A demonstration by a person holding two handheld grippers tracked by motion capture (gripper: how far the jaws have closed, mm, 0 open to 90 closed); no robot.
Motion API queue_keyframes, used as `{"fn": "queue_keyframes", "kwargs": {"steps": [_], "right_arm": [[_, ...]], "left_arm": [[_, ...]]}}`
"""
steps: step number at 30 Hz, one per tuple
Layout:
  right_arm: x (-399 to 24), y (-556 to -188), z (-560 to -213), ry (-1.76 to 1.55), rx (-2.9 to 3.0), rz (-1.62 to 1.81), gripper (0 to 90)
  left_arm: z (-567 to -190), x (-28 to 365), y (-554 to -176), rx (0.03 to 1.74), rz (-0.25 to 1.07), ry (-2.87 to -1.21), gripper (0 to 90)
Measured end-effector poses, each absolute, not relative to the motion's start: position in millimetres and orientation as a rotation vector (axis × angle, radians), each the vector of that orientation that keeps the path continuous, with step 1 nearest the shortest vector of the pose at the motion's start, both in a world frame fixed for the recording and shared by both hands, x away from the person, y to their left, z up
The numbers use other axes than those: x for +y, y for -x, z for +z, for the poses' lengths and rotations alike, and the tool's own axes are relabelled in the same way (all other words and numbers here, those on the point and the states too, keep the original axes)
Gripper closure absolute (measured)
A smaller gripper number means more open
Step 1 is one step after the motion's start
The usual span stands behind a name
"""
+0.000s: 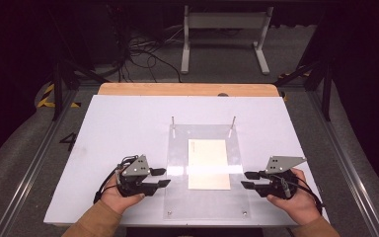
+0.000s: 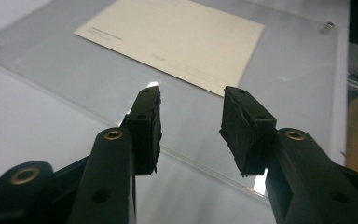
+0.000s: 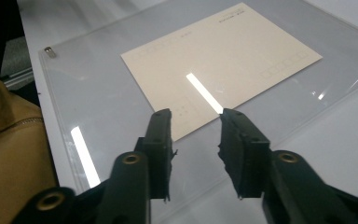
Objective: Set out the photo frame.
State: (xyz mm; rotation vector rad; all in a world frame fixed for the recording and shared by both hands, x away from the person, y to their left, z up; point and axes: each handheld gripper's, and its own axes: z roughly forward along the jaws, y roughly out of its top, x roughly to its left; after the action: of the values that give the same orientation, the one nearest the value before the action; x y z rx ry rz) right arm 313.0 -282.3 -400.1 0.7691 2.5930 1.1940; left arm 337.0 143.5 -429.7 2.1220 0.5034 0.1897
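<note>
Hovering low on either side of the work, both grippers face inward across the white rectangular tabletop (image 1: 128, 118). Between them lies a clear acrylic sheet (image 1: 177, 197), flat on the table, with a small screw at each near corner and two thin metal pins (image 1: 172, 123) standing upright at its far edge. On the middle of that sheet sits a cream rectangular card (image 1: 208, 163), faintly printed, lying flat and square to the sheet's edges, with a bright strip of reflected light across it.

On the left, the left gripper (image 1: 163, 177) is held in the person's left hand (image 1: 121, 197), a tan sleeve (image 1: 91, 222) behind it. Its jaws stand apart with a clear gap, holding nothing, their tips just at the sheet's left edge. From the left gripper view the black jaws point over the sheet's edge toward the card's near corner, apart from it.

Over on the right, the right gripper (image 1: 247, 179) sits in the right hand (image 1: 296, 200), grey three-cornered plate on top. Jaws parted here too, moderately, empty, tips at the sheet's right edge. In the right gripper view the tips (image 3: 193, 116) line up just short of the card's edge; whether they touch the sheet I cannot tell.
</note>
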Motion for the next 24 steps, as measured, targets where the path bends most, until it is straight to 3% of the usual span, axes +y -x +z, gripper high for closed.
{"fn": "queue_keyframes", "kwargs": {"steps": [8,18,24], "right_arm": [[-282,-342,-398,-0.849,2.517,1.204,76.5],[-277,-397,-383,-0.845,2.362,1.036,73.2],[-275,-421,-387,-0.938,2.32,1.113,69.3]], "left_arm": [[-430,160,-344,0.578,0.27,-2.08,57.7],[-433,179,-339,0.65,0.295,-2.06,57.8],[-434,184,-336,0.663,0.302,-2.059,57.5]]}}
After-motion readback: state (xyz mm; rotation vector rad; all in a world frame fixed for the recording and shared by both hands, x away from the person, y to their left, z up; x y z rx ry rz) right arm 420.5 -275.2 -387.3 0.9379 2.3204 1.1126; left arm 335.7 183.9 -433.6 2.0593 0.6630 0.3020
